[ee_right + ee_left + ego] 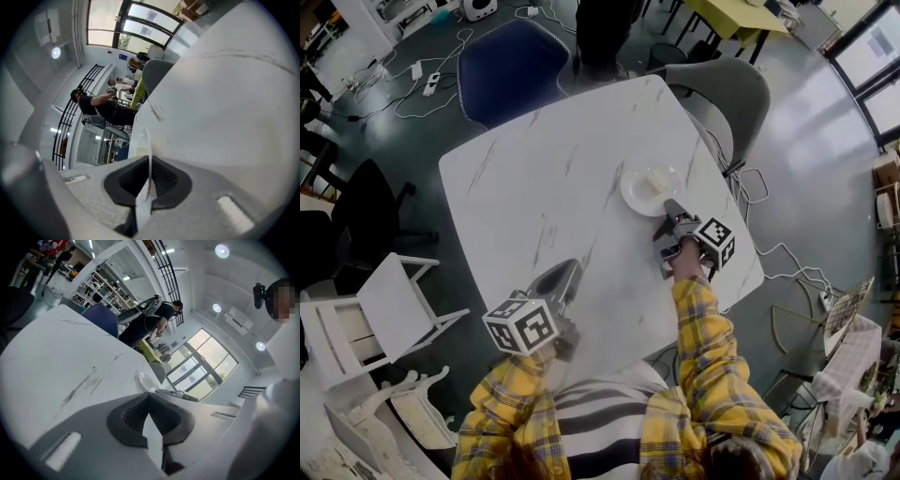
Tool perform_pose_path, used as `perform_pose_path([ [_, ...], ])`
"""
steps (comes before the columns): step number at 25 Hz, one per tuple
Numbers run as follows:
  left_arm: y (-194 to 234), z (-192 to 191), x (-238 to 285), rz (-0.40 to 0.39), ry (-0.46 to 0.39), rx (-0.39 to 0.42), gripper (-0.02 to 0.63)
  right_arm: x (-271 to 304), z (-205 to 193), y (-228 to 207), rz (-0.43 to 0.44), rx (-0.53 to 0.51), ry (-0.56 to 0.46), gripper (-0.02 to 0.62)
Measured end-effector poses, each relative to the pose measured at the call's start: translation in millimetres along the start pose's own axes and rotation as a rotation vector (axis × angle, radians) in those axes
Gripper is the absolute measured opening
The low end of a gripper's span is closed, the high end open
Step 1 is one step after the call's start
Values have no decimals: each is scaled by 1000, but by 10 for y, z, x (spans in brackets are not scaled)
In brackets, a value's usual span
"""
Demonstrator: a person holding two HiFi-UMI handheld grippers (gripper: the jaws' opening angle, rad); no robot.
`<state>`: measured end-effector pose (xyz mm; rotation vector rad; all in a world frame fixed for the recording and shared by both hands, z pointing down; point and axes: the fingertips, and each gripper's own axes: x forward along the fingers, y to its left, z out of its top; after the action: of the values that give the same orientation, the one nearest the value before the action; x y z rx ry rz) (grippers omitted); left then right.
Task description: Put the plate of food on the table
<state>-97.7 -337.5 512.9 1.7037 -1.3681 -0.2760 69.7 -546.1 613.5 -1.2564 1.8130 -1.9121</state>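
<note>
A white plate [649, 190] with a pale piece of food [656, 178] rests on the white marble table [534, 178], toward its right side. My right gripper [668, 208] is shut on the plate's near rim. In the right gripper view the plate [146, 140] stands edge-on, clamped between the dark pads of the right gripper [149, 174]. My left gripper [567, 272] lies low over the table's near edge with nothing in it. In the left gripper view the left gripper [149, 401] has its pads together at the tips, and the plate [146, 380] shows small beyond them.
A blue chair [511, 61] and a grey chair [727, 89] stand at the table's far side, with a person [605, 28] between them. White chairs [384, 300] sit at the left. Cables [778, 253] trail over the floor to the right.
</note>
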Motion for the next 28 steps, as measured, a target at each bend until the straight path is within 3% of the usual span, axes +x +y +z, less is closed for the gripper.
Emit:
perform_pose_path([
  [10, 24, 19, -15, -2, -6, -11, -14, 29, 14, 9, -56, -34, -26, 11],
  [18, -41, -16, -13, -20, 0, -5, -14, -44, 38, -44, -113, -58, -30, 78],
  [28, -122, -9, -51, -41, 3, 6, -14, -115, 31, -28, -261, -245, -13, 145],
])
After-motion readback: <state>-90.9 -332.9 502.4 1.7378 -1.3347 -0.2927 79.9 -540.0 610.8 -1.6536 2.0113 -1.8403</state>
